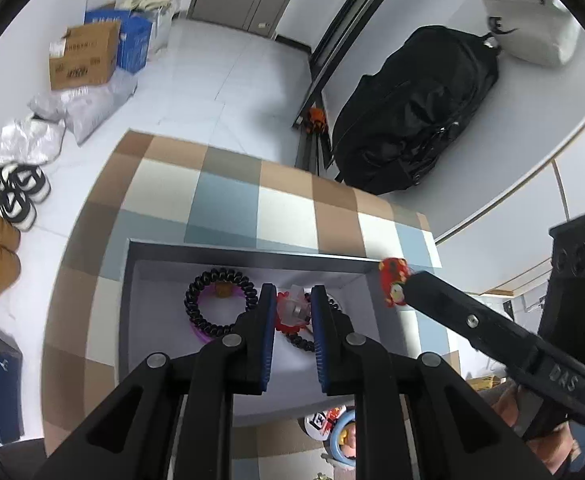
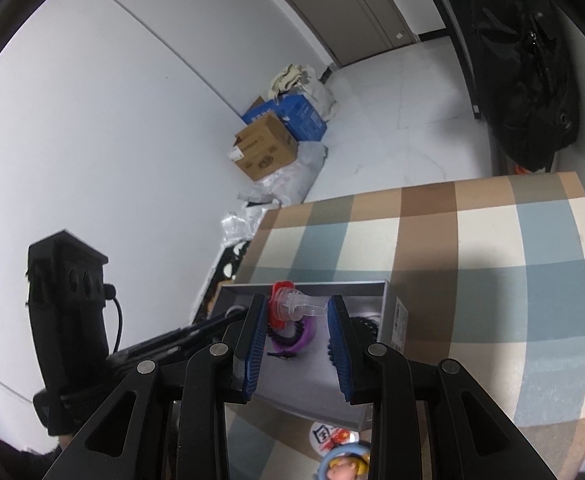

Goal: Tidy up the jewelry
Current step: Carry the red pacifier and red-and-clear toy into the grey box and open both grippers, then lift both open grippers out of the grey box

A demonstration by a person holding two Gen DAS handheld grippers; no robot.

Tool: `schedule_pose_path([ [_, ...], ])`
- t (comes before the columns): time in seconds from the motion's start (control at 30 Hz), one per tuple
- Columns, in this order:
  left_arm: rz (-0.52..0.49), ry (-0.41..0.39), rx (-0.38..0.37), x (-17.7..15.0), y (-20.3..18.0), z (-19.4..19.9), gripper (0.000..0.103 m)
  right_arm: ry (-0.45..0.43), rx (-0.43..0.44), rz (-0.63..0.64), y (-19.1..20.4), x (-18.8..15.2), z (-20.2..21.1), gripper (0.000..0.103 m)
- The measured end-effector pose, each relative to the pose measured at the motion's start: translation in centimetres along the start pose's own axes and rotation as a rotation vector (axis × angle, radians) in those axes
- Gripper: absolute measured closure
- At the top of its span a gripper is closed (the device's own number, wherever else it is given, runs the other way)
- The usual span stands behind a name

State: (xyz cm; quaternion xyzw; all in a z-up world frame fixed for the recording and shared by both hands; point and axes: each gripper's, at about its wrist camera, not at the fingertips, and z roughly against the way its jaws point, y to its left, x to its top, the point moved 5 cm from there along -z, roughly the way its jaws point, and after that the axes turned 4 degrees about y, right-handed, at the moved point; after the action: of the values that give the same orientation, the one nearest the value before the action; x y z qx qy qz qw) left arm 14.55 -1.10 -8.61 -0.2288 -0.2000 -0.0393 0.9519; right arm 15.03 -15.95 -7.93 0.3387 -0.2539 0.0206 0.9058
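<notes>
A checked cloth in brown, blue and cream (image 1: 228, 200) is covering the table, bearing a shallow grey box (image 1: 252, 254) with black coil hair ties (image 1: 220, 304) lying inside. The left gripper (image 1: 291, 300) is hovering nearly shut and empty; the right gripper (image 2: 297, 308) is pinching a red-and-clear plastic clip (image 2: 292, 305) over the box — its jaws part-closed.

One gray tray (image 1: 248, 254) sits on one checked tablecloth (image 1: 228, 200). In the tray lie two black spiral hair ties (image 1: 196, 292) — one overlaps a purple ring (image 2: 306, 334) — and one red-and-clear clip (image 2: 292, 306). Two round badges (image 2: 332, 436) lie by the tray's near edge. On the floor — two cardboard boxes (image 1: 84, 56), one brown, one blue; one black bag (image 1: 416, 108).
</notes>
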Motion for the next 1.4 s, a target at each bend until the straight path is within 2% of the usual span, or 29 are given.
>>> schedule_pose_path([
  [0.4, 0.04, 0.015, -0.042, 0.4, 0.0, -0.6, 0.09, 0.043, -0.027, -0.007, -0.7, -0.6, -1.1, 0.072],
  [0.47, 0.055, 0.023, -0.069, 0.5, 0.0, -0.7, 0.09, 0.039, -0.033, -0.006, -0.7, -0.6, -0.9, 0.072],
  [0.57, 0.057, 0.03, -0.056, 0.5, 0.1, -0.8, 0.083, 0.006, -0.032, -0.011, -0.7, -0.3, -0.3, 0.07],
  [0.63, 0.067, 0.026, -0.066, 0.5, 0.1, -0.6, 0.064, -0.011, -0.028, -0.02, -0.8, -0.2, 0.1, 0.057],
  [0.67, 0.077, 0.018, -0.081, 0.5, 0.2, -0.6, 0.058, -0.023, -0.026, -0.027, -0.9, -0.1, 0.4, 0.045],
  [0.7, 0.087, 0.007, -0.094, 0.5, 0.3, -0.5, 0.054, -0.032, -0.022, -0.032, -1.1, -0.1, 0.6, 0.043],
  [0.77, 0.107, 0.0, -0.092, 0.5, 0.6, -0.4, 0.054, -0.04, -0.012, -0.035, -1.1, 0.0, 0.9, 0.043],
  [0.87, 0.111, 0.004, -0.101, 0.3, 0.5, -0.3, 0.054, -0.065, -0.02, -0.043, -1.4, 0.1, 1.4, 0.034],
  [1.03, 0.046, -0.013, -0.024, -0.2, -0.2, 0.1, 0.049, -0.084, -0.018, -0.08, -2.1, 0.1, 2.0, 0.024],
  [1.1, 0.014, -0.014, -0.003, -0.7, -0.7, 0.2, 0.049, -0.093, -0.017, -0.086, -2.1, -0.1, 2.2, 0.017],
  [1.23, -0.031, -0.049, 0.049, -1.4, -1.2, 1.0, 0.049, -0.11, 0.0, -0.071, -1.7, -0.3, 2.7, 0.014],
  [1.4, -0.048, -0.092, 0.087, -2.3, -0.9, 2.3, 0.047, -0.141, -0.035, -0.032, -1.2, -0.9, 3.3, 0.003],
])
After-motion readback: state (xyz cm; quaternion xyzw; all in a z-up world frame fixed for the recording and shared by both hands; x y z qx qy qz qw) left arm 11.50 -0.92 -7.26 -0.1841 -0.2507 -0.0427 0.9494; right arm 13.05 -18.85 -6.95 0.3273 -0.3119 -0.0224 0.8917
